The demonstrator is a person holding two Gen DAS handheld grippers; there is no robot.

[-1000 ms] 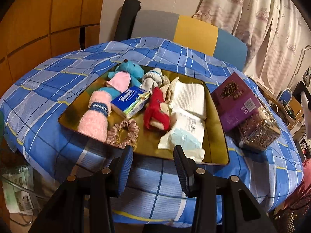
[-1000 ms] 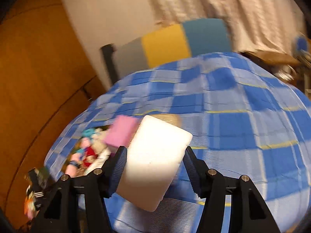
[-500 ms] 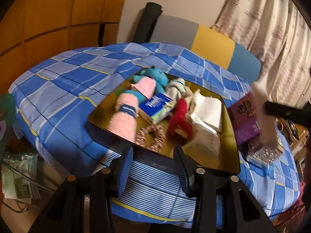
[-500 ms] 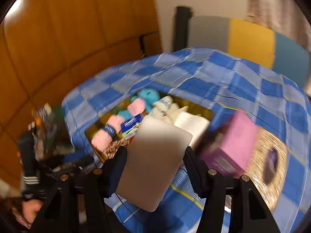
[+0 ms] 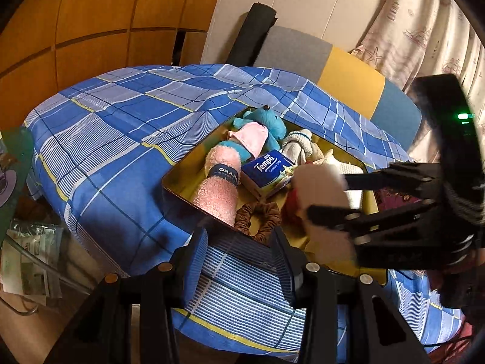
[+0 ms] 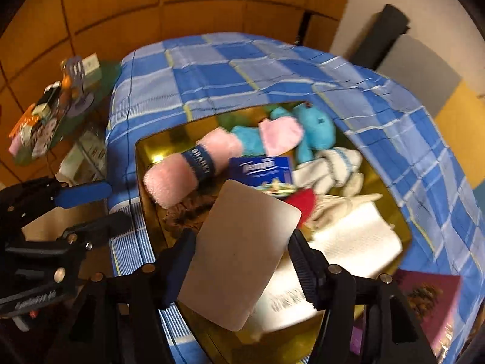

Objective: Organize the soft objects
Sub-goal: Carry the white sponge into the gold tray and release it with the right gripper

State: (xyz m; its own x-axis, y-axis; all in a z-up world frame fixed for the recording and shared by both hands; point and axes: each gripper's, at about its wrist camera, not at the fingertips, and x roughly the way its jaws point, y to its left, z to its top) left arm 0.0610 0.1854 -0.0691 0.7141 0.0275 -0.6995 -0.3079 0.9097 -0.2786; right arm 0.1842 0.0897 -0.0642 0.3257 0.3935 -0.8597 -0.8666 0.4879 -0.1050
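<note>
- Gold tray [image 5: 178, 179] sits on the blue plaid tablecloth [image 5: 127, 115]; most soft goods are already inside it.
- Tray contents, right wrist view: rolled pink towel with a dark band [image 6: 188, 173] at the left, blue plush toy with a pink patch [image 6: 306, 133] at the far side, white-and-blue striped socks [image 6: 333, 163], Tempo tissue pack [image 6: 260, 170] near the middle, red plush piece [image 6: 303, 203], white waffle cloth [image 6: 357, 236] at the right, brown scrunchie [image 5: 260, 215] at the near edge.
- Right gripper [image 6: 239, 254] is clamped on a white sponge block [image 6: 239, 254], pinched across its sides and held above the near part of the tray, not touching the contents.
- In the left wrist view the same block [image 5: 324, 209] hangs over the tray's right half, above the red piece.
- Left gripper [image 5: 236, 257] hovers off the near edge of the tray, jaws apart, nothing between them.
- Purple box [image 6: 430, 300] stands outside the tray at its right; it looks like rigid packaging, probably not part of the sort.
- Judgement: task is late-stage. The block is the only soft item seen outside the tray. Remaining: lower it into a free spot, release.
- Risk: tray is crowded; the block may end up resting on other items.
</note>
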